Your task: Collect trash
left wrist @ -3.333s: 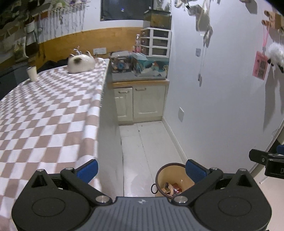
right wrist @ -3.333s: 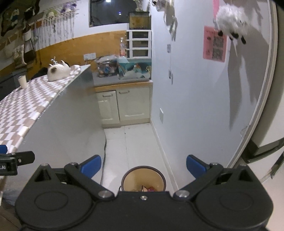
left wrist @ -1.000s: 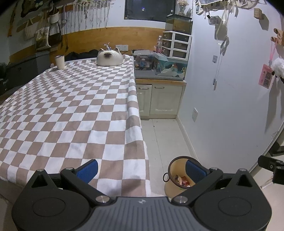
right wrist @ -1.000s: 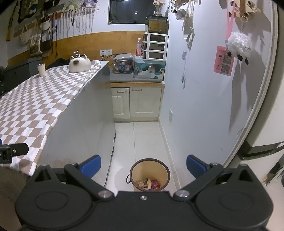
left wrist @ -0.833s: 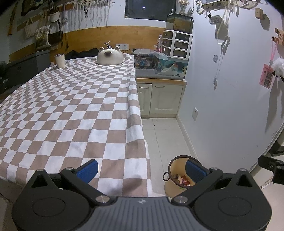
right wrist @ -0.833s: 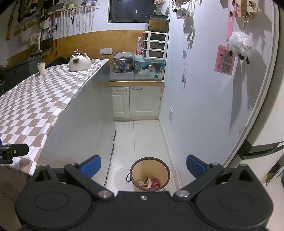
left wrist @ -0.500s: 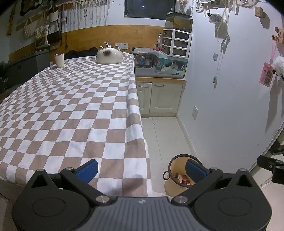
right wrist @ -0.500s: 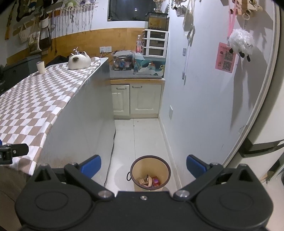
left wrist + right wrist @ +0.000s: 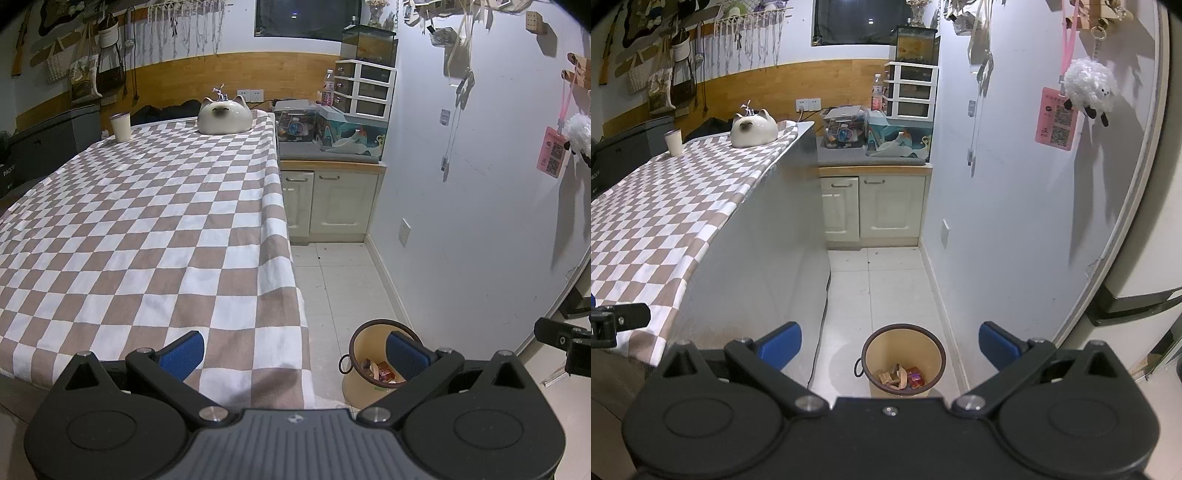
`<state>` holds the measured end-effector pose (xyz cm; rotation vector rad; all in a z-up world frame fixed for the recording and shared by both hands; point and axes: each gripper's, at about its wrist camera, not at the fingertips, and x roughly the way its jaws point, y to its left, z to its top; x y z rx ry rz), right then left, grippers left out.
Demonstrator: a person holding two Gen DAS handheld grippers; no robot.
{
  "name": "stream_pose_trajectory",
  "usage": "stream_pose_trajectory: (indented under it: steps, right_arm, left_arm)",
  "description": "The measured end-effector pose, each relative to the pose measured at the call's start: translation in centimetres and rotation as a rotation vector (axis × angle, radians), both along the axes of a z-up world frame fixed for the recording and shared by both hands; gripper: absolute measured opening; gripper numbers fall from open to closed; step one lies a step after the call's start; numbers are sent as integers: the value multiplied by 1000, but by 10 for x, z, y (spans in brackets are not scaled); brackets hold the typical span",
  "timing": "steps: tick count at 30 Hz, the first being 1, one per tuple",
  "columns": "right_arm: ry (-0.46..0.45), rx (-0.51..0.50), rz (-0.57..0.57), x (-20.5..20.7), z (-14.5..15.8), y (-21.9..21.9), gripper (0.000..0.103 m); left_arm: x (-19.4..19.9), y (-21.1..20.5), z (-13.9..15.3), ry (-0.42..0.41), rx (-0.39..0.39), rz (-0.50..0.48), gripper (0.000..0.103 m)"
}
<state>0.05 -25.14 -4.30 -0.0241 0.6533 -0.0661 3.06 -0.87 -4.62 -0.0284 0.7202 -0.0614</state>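
A round tan trash bin (image 9: 903, 360) with a dark rim stands on the white tile floor below my right gripper (image 9: 889, 343), with several wrappers and scraps (image 9: 901, 376) in it. My right gripper is open and empty above it. In the left wrist view the bin (image 9: 364, 350) is at the lower right, partly behind one blue pad. My left gripper (image 9: 295, 352) is open and empty over the near corner of the checkered table (image 9: 147, 236).
A cat-shaped ceramic pot (image 9: 224, 117) and a white cup (image 9: 121, 127) stand at the table's far end. Cream cabinets (image 9: 873, 210) with cluttered boxes on top close the aisle. A white wall (image 9: 1015, 221) runs on the right. A cable (image 9: 822, 325) trails on the floor.
Both grippers have risen and drifted slightly; the bin sits lower and smaller in view than 3.3 s ago. Both stay open and empty.
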Motion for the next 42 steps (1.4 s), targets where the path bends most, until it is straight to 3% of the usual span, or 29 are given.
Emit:
stream_pose_trajectory:
  steps: [42]
  right_arm:
    - [-24,-2,6,-5,6,6,103]
  left_arm:
    - [-9,0,5,-17,-1,-9,103]
